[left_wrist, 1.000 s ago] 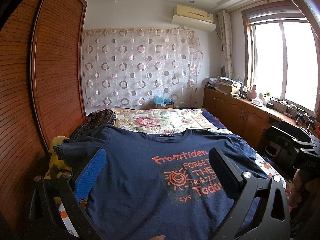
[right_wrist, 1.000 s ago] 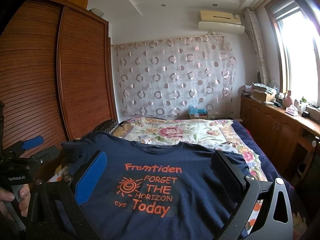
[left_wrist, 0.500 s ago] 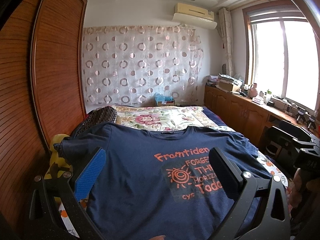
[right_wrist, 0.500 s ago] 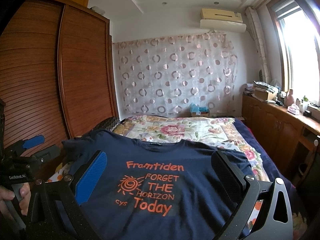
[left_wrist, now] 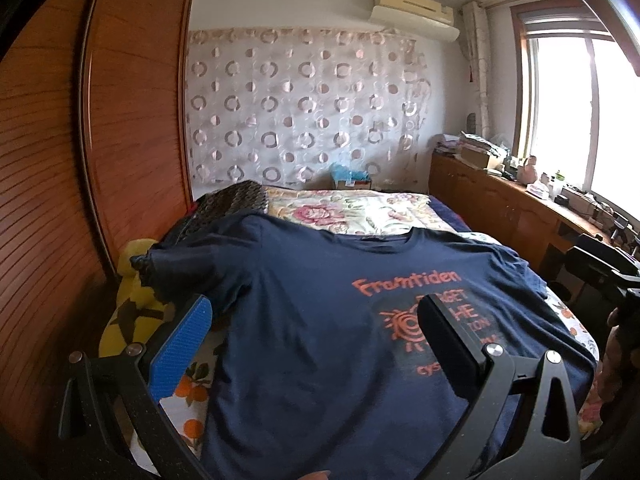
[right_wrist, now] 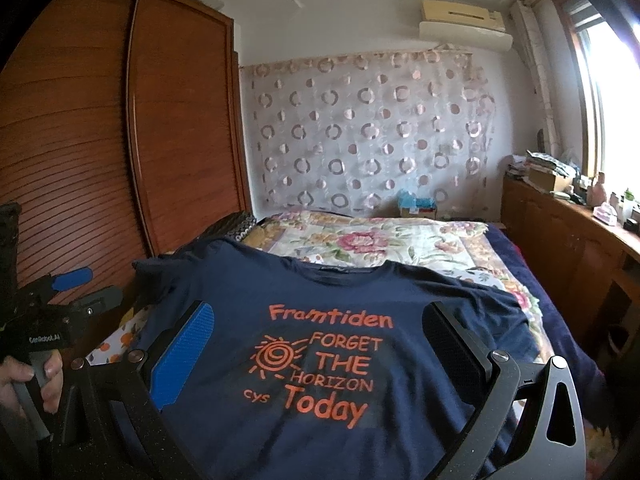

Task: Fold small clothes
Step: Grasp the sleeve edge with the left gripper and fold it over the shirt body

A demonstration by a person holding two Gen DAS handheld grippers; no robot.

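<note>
Wardrobe (right_wrist: 100, 140), brown slatted wood, fills the 9 o'clock side of both views. Bed (right_wrist: 568, 320) runs from the near edge toward 12 o'clock, floral quilt (right_wrist: 360, 240) over its far half, fruit-print sheet (left_wrist: 188, 392) showing at 8 o'clock. Circle-pattern curtain (left_wrist: 304, 108) hangs on the back wall, AC unit (left_wrist: 412, 4) above it at 1 o'clock. Window (left_wrist: 592, 112) and a cluttered wooden cabinet run (left_wrist: 500, 200) at 2–3 o'clock.

Navy t-shirt (right_wrist: 320, 292) lies spread flat, front up, on the near half of the bed, collar toward 12 o'clock, orange print "Framtiden FORGET THE HORIZON Today" readable in the right wrist view. Its one sleeve (left_wrist: 176, 268) reaches out at 9 o'clock, bunched at the cuff, over a yellow-black cushion (left_wrist: 128, 312). Dark patterned pillow (left_wrist: 232, 200) just past that shoulder.

Left gripper (left_wrist: 312, 324) hovers over the shirt's lower part, fingers spread wide, nothing between them, blue pad (left_wrist: 180, 352) at 8 o'clock. Right gripper (right_wrist: 318, 328) same: fingers wide apart, empty, framing the print. Contact with cloth: cannot tell. Left hand (right_wrist: 28, 380) wraps the left gripper's handle at 9 o'clock in the right wrist view.
</note>
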